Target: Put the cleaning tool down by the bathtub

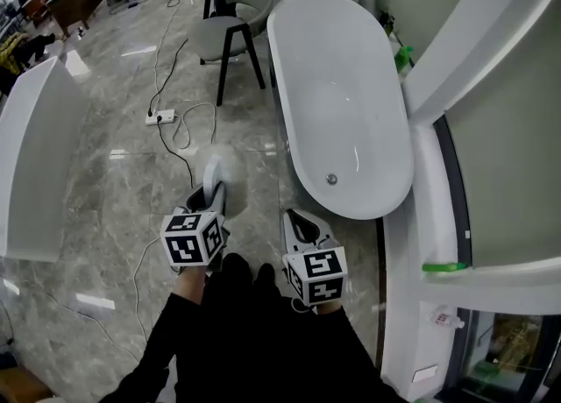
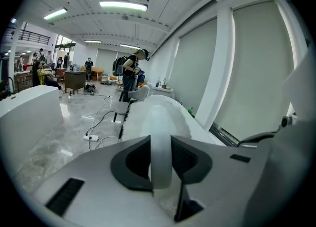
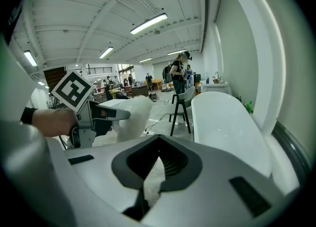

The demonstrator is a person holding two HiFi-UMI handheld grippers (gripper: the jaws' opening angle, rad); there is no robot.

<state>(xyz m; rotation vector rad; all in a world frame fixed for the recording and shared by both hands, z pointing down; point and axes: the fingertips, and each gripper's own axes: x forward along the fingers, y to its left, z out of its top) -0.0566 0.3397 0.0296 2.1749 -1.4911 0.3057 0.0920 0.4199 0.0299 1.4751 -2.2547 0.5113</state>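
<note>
The cleaning tool (image 1: 219, 172) is a white, fluffy-headed scrubber with a pale handle. My left gripper (image 1: 213, 201) is shut on that handle and holds the tool above the marble floor, just left of the bathtub's near end. In the left gripper view the handle (image 2: 159, 127) runs upright between the jaws of the left gripper (image 2: 160, 147). The white oval bathtub (image 1: 342, 103) stands ahead on the right. My right gripper (image 1: 299, 219) hovers near the tub's front rim, shut and holding nothing. From the right gripper view, the fluffy head (image 3: 132, 115) shows to the left of the tub (image 3: 222, 122).
A grey chair (image 1: 230, 29) stands by the tub's left side. A power strip with cables (image 1: 162, 116) lies on the floor. A white curved counter (image 1: 35, 147) is on the left and a window ledge (image 1: 434, 182) on the right. People stand far back.
</note>
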